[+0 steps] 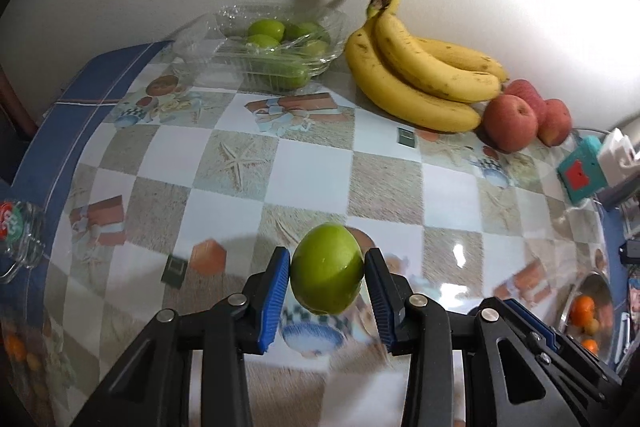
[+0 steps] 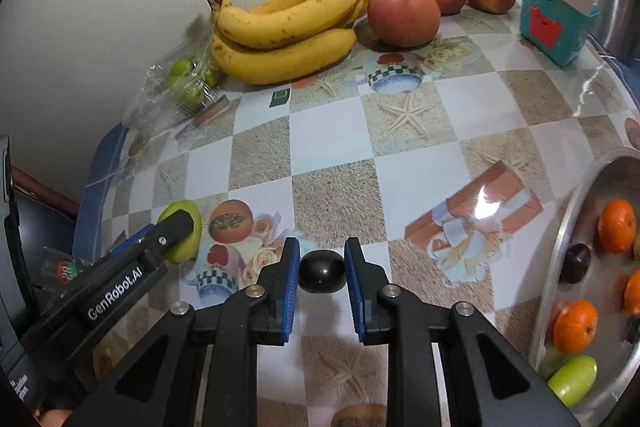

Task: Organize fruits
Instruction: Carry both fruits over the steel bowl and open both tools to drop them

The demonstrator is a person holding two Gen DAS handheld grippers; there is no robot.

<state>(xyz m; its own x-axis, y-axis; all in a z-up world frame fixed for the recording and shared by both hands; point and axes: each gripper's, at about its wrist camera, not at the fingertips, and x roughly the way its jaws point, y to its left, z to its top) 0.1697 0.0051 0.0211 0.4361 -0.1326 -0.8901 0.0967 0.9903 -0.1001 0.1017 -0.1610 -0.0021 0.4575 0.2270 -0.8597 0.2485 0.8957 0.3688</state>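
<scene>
Left claw [image 1: 327,269] pinches a green fruit [image 1: 327,267]; right claw [image 2: 322,271] pinches a dark plum [image 2: 322,270]. Clear tray [image 1: 256,45] of matching green fruit lies ahead-left of the left claw, well apart

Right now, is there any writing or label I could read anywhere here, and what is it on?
"GenRobot.AI": white letters on the black arm of the left tongs, seen from the right wrist.
Red and green label on the clear container at the table edge: too blurred to read.
White print at the right view's lower left corner: too small to read.
</scene>
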